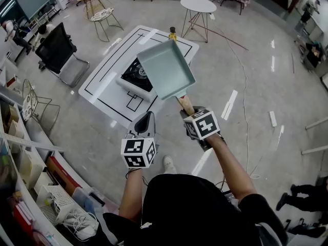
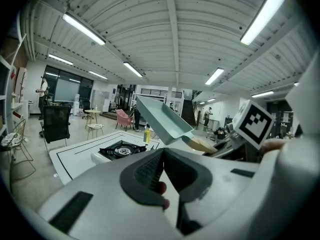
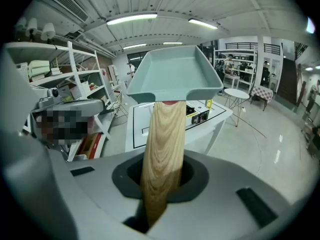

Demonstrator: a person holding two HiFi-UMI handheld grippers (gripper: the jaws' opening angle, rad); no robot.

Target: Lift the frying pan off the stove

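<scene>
Frying pan (image 1: 166, 68) pale teal, handle (image 3: 162, 149) light wood grain. Stove (image 1: 136, 77) black. Table (image 1: 102, 83) white with black outline lines. Bottle (image 1: 172, 34) yellow, table's far edge. Marker cubes (image 1: 138, 153) black-and-white squares. Floor (image 1: 246, 76) glossy grey.

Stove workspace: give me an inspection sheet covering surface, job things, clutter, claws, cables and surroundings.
Surface: low white table with black outlines.
Job's things: frying pan held in the air, tilted, clear of the stove.
Clutter: yellow bottle at the table's far edge.
Claws: right claw shut on the pan's wooden handle; left claw shut, holding nothing.
Cables: thin cable on the floor right of the table.
Surroundings: black chair, round table, shelves.
</scene>
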